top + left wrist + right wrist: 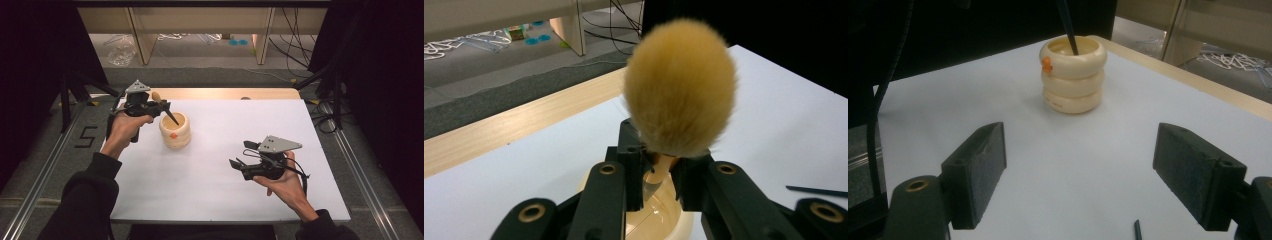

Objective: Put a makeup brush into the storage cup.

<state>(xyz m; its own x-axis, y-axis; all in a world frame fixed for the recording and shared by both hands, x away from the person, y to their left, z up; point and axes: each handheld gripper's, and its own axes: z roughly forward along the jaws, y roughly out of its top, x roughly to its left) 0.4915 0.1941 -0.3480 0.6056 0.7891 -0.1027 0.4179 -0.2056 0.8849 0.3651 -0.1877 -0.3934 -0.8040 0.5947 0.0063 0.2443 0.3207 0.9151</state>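
Care now: my left gripper (161, 107) pinches the makeup brush (680, 87), handle lowering straight into the cream holder (175, 131); right gripper (239, 163) at five o'clock, spread empty

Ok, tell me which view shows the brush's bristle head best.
The left gripper view: the fluffy tan bristle head sits close up, just beyond the left gripper clamped on the brush. The high view shows it as a small tan tip. The right gripper view shows the dark handle entering the cream cup.

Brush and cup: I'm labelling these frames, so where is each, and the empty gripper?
Brush (679, 85), left gripper view, on its bristle head.
Cup (1074, 82), right gripper view, on its ribbed side.
Right gripper (239, 161), high view, between its open jaws.
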